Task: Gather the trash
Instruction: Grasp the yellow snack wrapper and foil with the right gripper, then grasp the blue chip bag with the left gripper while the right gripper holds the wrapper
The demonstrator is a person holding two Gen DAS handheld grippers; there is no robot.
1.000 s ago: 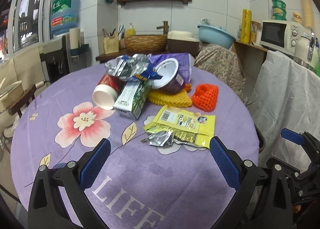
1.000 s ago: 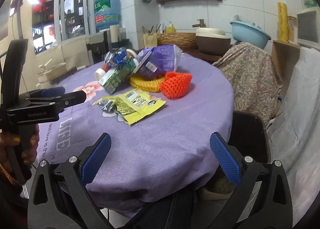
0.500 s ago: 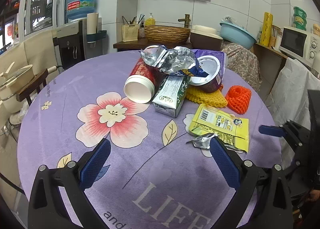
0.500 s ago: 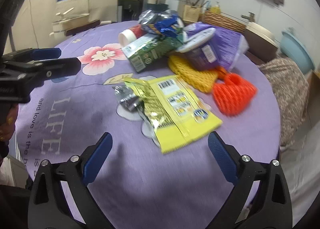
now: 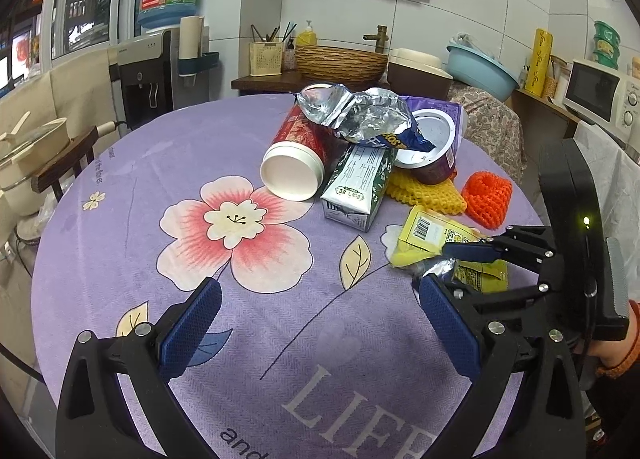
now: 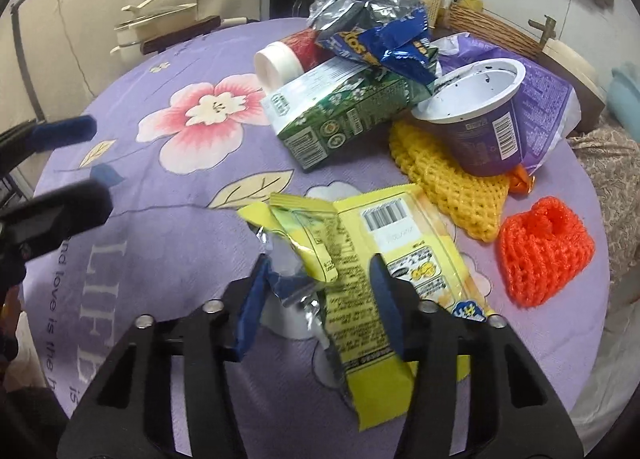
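Purple cloth with a big pink flower covers the round counter (image 5: 120, 187). At its near left edge the left hand-held gripper (image 5: 320, 323) hovers with its jaws spread wide and nothing between them. Further along, toward the middle, the trash lies in a heap: a red cup (image 5: 296, 155) tipped on its side, a green milk carton (image 6: 340, 107) against it, a crumpled foil chip bag (image 5: 360, 119) on top, and a purple tub (image 6: 476, 119) resting on a yellow net (image 6: 448, 179). An orange net (image 6: 544, 251) sits apart to the right. Nearest the right edge lies a yellow wrapper (image 6: 384, 251) with a scrap of foil (image 6: 288, 279). The right hand-held gripper (image 6: 320, 295) has just been closing; its jaws stand narrow around the wrapper's crumpled end, though whether the pads press it yet I cannot tell.
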